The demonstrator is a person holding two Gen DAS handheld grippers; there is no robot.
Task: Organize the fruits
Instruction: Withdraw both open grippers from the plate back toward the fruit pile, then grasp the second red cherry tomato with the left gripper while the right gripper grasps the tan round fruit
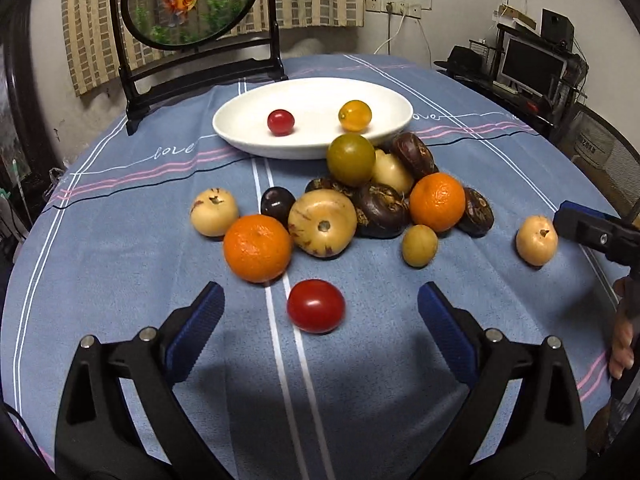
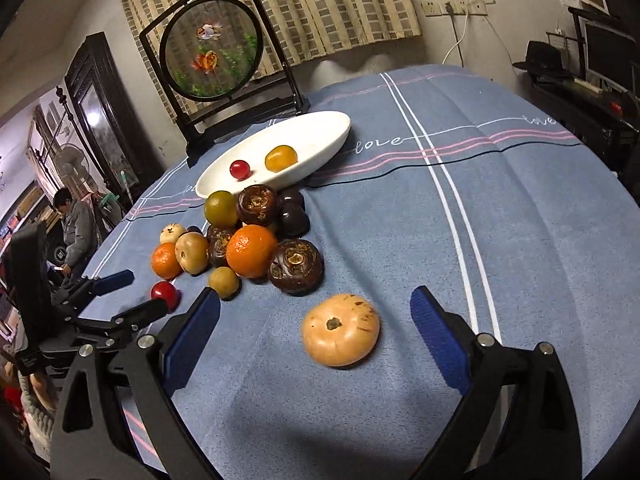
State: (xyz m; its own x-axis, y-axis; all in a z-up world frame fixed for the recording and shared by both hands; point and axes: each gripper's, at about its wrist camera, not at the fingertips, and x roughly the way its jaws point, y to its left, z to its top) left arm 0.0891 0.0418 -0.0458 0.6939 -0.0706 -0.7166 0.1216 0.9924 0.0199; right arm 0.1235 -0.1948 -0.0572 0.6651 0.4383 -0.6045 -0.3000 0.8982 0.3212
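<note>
A white oval plate at the back of the table holds a small red tomato and a yellow tomato. In front of it lies a pile of fruit: oranges, pale peeled fruits, dark chestnut-like fruits and a green tomato. My left gripper is open, its fingers either side of a red tomato on the cloth. My right gripper is open around a pale orange peeled fruit. The plate also shows in the right wrist view.
A black-framed round goldfish screen stands behind the plate. The table has a blue striped cloth. A person stands far left. Shelves with a monitor are at the right.
</note>
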